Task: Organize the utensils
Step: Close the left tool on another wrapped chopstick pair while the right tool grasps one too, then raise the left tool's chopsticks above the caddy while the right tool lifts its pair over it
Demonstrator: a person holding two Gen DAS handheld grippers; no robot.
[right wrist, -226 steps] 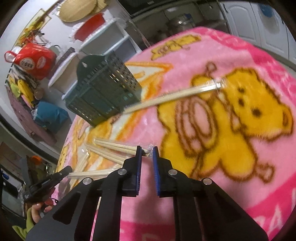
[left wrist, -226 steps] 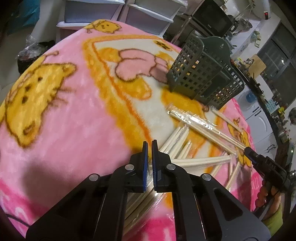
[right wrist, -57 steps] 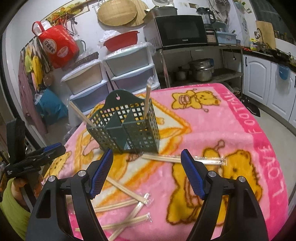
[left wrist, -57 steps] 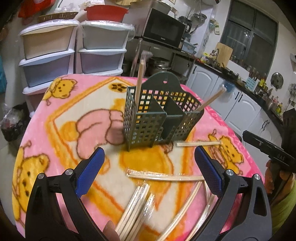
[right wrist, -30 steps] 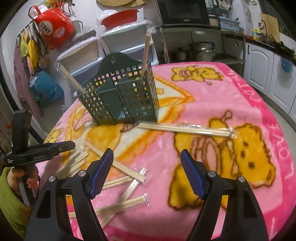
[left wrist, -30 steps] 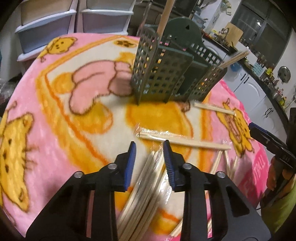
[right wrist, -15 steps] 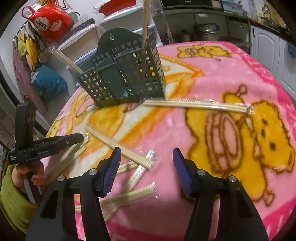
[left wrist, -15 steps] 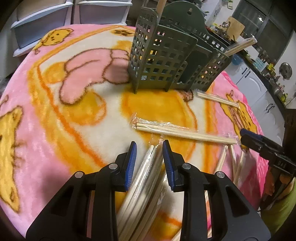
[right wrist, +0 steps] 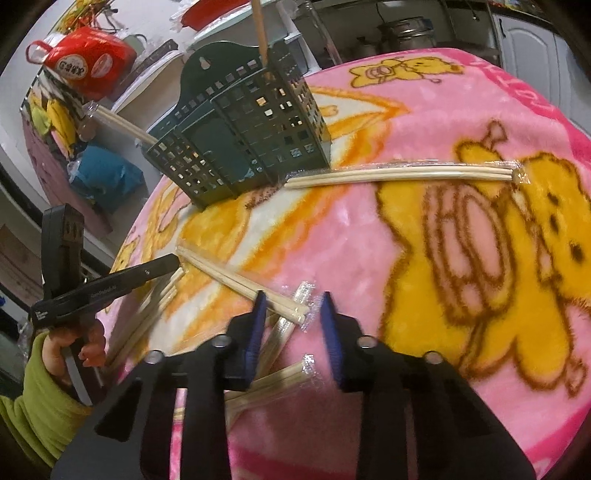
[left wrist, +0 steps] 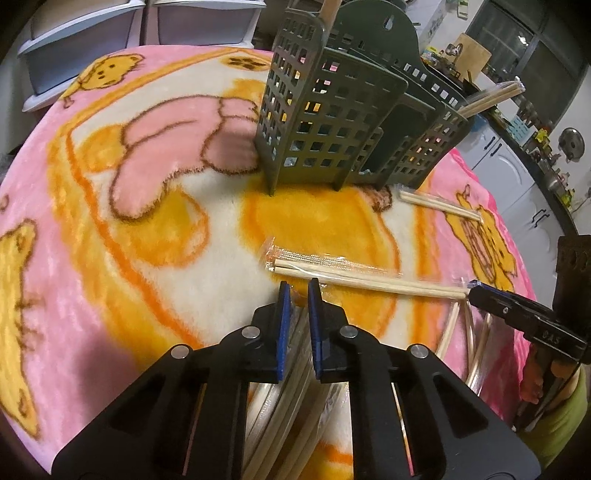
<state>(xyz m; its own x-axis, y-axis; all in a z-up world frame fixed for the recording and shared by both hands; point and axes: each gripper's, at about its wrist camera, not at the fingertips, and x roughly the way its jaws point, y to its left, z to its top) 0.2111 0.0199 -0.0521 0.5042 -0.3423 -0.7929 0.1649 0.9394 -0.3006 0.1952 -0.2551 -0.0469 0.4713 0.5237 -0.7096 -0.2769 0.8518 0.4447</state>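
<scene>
A dark green slotted utensil basket (left wrist: 347,122) stands on the pink bear blanket; it also shows in the right wrist view (right wrist: 236,147). Wrapped chopstick pairs stick out of it (left wrist: 491,98) (right wrist: 260,29). My left gripper (left wrist: 298,295) is nearly shut around the top end of a wrapped chopstick bundle (left wrist: 291,369) lying under it. My right gripper (right wrist: 291,308) is partly open, low over the end of a wrapped chopstick pair (right wrist: 243,280). Other wrapped pairs lie loose (left wrist: 369,277) (right wrist: 402,173).
The blanket (left wrist: 129,221) covers a round table with edges close on all sides. Plastic drawers (left wrist: 92,40) stand behind it, a red bag (right wrist: 85,62) hangs at the wall, and white cabinets (left wrist: 517,177) line the right.
My left gripper has narrowed onto the chopstick bundle and moved closer to the basket. My right gripper has lowered toward the loose pairs and its jaws have narrowed.
</scene>
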